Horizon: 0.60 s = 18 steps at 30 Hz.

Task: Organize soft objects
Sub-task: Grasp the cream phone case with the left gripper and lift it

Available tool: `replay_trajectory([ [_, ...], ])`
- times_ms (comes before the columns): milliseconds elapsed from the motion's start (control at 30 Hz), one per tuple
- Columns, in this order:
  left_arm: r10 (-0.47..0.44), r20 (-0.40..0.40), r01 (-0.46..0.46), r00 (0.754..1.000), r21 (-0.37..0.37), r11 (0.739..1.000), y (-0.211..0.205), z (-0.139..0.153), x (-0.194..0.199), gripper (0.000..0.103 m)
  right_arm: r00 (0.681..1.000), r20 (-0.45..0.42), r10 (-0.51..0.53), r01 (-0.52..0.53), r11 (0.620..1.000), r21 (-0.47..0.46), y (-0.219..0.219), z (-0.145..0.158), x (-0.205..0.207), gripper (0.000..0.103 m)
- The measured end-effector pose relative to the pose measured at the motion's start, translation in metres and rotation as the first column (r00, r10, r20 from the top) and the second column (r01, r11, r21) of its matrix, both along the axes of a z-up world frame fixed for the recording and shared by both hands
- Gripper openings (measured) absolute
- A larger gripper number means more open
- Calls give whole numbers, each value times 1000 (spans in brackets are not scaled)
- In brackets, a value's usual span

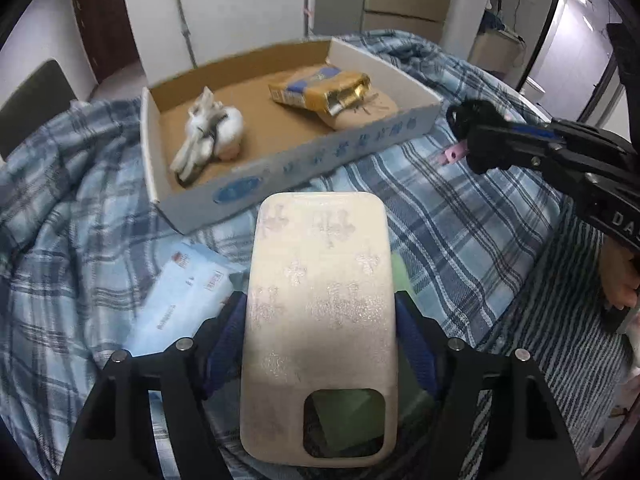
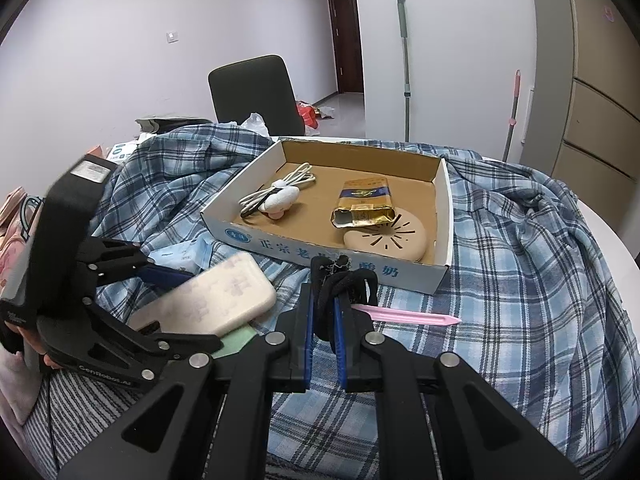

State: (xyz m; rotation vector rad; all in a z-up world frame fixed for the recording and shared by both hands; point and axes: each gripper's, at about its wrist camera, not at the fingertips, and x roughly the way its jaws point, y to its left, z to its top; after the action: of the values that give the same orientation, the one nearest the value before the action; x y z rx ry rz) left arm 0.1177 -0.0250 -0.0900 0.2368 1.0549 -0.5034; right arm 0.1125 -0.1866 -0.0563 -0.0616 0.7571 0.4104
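My left gripper (image 1: 320, 320) is shut on a cream phone case (image 1: 320, 320), held above the plaid blanket just in front of the cardboard box (image 1: 280, 160). The case also shows in the right wrist view (image 2: 212, 300). My right gripper (image 2: 324, 320) is shut on a black fabric band (image 2: 340, 284), right of the case and in front of the box (image 2: 440, 208). It shows in the left wrist view (image 1: 476, 136) too. The box holds a white cable bundle (image 2: 276, 196), a gold and blue packet (image 2: 364, 204) and a tan round pad (image 2: 388, 236).
A pink plastic strip (image 2: 404, 316) lies on the plaid blanket (image 2: 520, 280) beside the right gripper. A light blue packet (image 1: 188, 300) and a green item (image 1: 400, 276) lie under the phone case. A dark chair (image 2: 252, 96) stands behind the bed.
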Motion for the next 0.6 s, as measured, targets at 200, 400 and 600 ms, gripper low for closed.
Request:
replay_trajectory([
  [200,28,123,-24,992,-36,999,9,22,-15,75,1000,-5,-8,8,1000,0,-1,-1,2,8],
  [400,-25,68,31,997,-79,996,4,25,-21,75,1000,-5,-9,9,1000,0,-1,-2,3,8],
  [600,-37,18,37,999,6,999,-13,5,-22,75,1000,-8,-4,4,1000,-7,-1,-3,3,8],
])
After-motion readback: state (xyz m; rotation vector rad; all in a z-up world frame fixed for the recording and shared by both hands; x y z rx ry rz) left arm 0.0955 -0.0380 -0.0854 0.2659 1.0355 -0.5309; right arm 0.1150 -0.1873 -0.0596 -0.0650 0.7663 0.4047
